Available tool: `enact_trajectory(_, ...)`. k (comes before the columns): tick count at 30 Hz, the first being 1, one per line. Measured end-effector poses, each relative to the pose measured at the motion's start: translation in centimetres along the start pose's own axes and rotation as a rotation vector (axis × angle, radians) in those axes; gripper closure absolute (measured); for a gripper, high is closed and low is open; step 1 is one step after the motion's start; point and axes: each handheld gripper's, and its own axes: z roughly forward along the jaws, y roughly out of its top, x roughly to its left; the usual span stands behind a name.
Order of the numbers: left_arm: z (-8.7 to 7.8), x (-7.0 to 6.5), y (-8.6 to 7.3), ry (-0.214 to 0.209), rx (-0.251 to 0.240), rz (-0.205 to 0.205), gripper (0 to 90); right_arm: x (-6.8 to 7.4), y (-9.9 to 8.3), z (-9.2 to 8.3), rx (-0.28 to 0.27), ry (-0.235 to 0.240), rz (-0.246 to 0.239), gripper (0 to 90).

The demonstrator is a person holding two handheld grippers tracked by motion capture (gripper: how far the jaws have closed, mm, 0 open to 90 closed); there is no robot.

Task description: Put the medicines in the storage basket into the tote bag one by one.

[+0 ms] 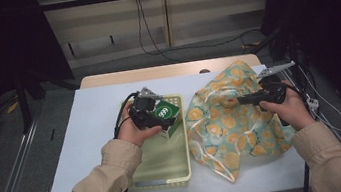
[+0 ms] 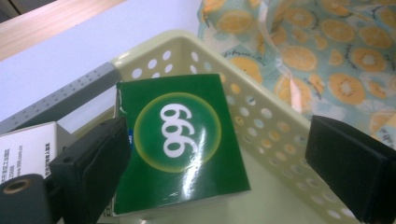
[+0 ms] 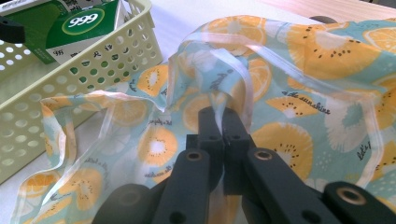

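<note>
1. Counter (image 1: 93,137): a flat rectangular top under a pale lilac-white sheet, with a strip of light wood bare along its far edge; it carries everything listed below.
2. Bag (image 1: 232,117): a thin, crinkled plastic bag, pale teal with a print of orange slices and clear handle loops, lying crumpled on the right half of the counter, just beside the basket's right wall.
3. Basket (image 1: 166,170): a shallow, rectangular, pale yellow plastic basket with perforated walls, standing left of the bag near the middle of the counter.
4. Box (image 2: 180,144): a small glossy green cardboard carton bearing a white "999" in a light green ring, tilted at the far end of the basket.
5. Left claw (image 2: 219,161): two black jaws set wide apart around the box; the left jaw lies against the box's edge, the right jaw is well clear of it, so nothing is clamped.
6. Right claw (image 3: 222,123): black jaws pressed together, pinching a fold of the bag's clear upper edge and holding it raised above the counter.
</note>
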Motion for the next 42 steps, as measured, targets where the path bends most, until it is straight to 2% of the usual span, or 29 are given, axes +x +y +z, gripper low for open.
enact_trajectory(8,0.8,0.7,-0.8,0.049,0.030,0.011,6.7,0.0,0.0,0.1,0.001,0.004,0.000,89.5)
enact_trajectory(16,1.9,1.2,-1.5,0.066,0.057,0.004,6.8,-0.1,0.0,0.2,0.005,0.006,0.002,89.5)
enact_trajectory(17,2.0,1.2,-1.5,0.061,0.060,0.016,5.7,-0.1,0.0,0.2,0.003,0.007,0.003,89.5)
enact_trajectory(18,2.1,1.1,-1.5,0.082,0.057,0.020,5.6,-0.1,0.0,0.2,0.003,0.007,0.005,89.5)
enact_trajectory(21,2.5,0.8,-1.3,0.100,0.072,0.039,6.4,-0.2,0.0,0.2,0.001,0.006,0.006,89.5)
enact_trajectory(23,2.6,0.7,-1.3,0.087,0.070,0.040,6.6,-0.2,0.0,0.2,0.002,0.005,0.007,89.5)
enact_trajectory(26,3.0,0.7,-1.4,0.088,0.099,0.017,10.0,-0.2,0.0,0.1,0.000,0.006,0.004,89.5)
enact_trajectory(27,3.1,0.7,-1.5,0.098,0.101,0.020,11.1,-0.2,0.0,0.1,-0.001,0.005,0.004,89.5)
enact_trajectory(29,3.2,0.8,-1.6,0.086,0.094,0.005,11.9,-0.2,0.0,0.1,-0.003,0.006,0.005,89.5)
enact_trajectory(32,3.0,0.6,-1.5,0.107,0.106,-0.014,14.5,-0.2,-0.1,0.0,-0.002,0.005,0.005,89.5)
enact_trajectory(35,2.9,0.3,-1.4,0.114,0.118,-0.013,16.5,-0.2,-0.1,0.0,-0.004,0.006,0.005,89.5)
enact_trajectory(36,2.8,0.3,-1.3,0.112,0.119,-0.011,16.6,-0.2,-0.1,0.0,-0.002,0.004,0.005,89.5)
enact_trajectory(39,2.5,0.2,-1.2,0.098,0.121,-0.048,16.9,-0.2,-0.1,0.1,-0.002,0.008,0.006,89.5)
enact_trajectory(42,1.8,0.2,-1.0,0.086,0.115,-0.058,17.0,-0.1,-0.1,0.2,-0.002,0.006,0.006,89.5)
